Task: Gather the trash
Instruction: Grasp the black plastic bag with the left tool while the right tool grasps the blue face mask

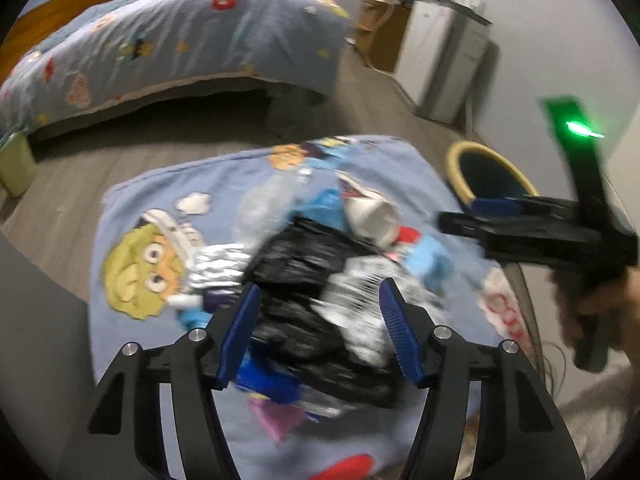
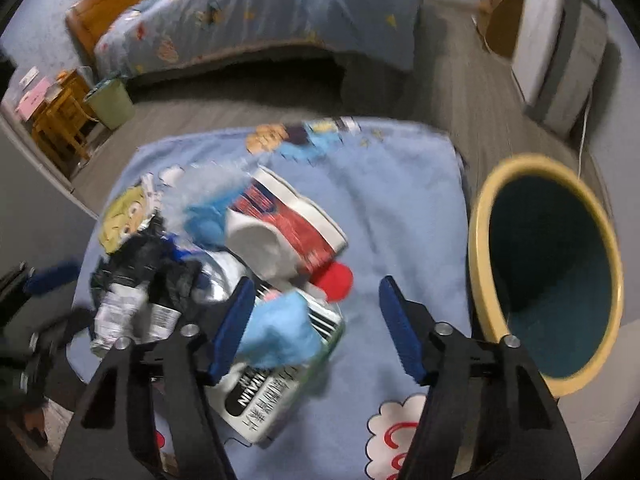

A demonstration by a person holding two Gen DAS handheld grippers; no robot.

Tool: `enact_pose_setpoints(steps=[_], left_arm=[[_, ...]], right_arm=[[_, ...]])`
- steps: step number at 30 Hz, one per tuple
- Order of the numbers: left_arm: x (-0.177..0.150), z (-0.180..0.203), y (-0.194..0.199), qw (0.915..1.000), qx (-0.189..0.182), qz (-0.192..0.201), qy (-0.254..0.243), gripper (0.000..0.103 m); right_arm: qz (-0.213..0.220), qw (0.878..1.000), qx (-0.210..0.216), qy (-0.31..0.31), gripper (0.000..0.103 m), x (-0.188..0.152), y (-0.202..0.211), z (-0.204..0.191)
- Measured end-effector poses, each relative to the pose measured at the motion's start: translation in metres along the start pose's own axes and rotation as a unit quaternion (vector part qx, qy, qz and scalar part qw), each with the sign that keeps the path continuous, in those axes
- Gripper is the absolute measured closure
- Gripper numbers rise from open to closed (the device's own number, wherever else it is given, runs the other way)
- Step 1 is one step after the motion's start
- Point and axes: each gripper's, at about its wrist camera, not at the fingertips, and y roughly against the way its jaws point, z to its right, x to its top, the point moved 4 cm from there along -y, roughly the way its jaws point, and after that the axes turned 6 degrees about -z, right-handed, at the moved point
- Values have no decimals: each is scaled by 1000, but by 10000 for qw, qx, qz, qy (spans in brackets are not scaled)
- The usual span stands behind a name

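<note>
Hovering wide-jawed, left gripper [image 1: 318,332] over black bag [image 1: 316,280], right gripper [image 2: 316,328] above blue wrapper [image 2: 280,332]

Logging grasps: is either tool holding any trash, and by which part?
Nothing is held. The left tool and right tool are both open above the trash pile.

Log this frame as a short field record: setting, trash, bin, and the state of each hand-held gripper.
setting: bedroom floor, blue cartoon blanket beside a bed
trash: mixed pile on the blanket, including black plastic bag, paper cup, blue wad
bin: yellow-rimmed bin, right of the blanket, nothing visible inside
left hand-held gripper: open, above the pile
right hand-held gripper: open, holds nothing
image: motion-blurred
</note>
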Motion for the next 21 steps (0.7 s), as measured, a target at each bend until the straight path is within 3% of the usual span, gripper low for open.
enact_pose_setpoints(steps=[3,6,10,15,19,21], left_arm=[[-5,25,-7,9992,-48,-73,-377,39],[-9,40,-17,9973,41,-189,-709,39],[-12,43,-25,9964,149,-312,-770,42],[-13,50,0,9976,-235,-22,-647,42],[-22,53,-19,9947,192,-339,-954,44],[-23,50,-27,9913,557,-401,-1121,51]], right_arm=[[-134,9986,178,-483,41,-1,-4,16],[-161,9981,255,-540,41,-1,-3,20],[-254,9976,324,-565,41,-4,-7,16],[-199,9986,241,-434,41,-4,-4,7],[-213,9987,218,-420,41,-4,-8,2],[-232,9987,267,-356,41,-4,-9,-2]])
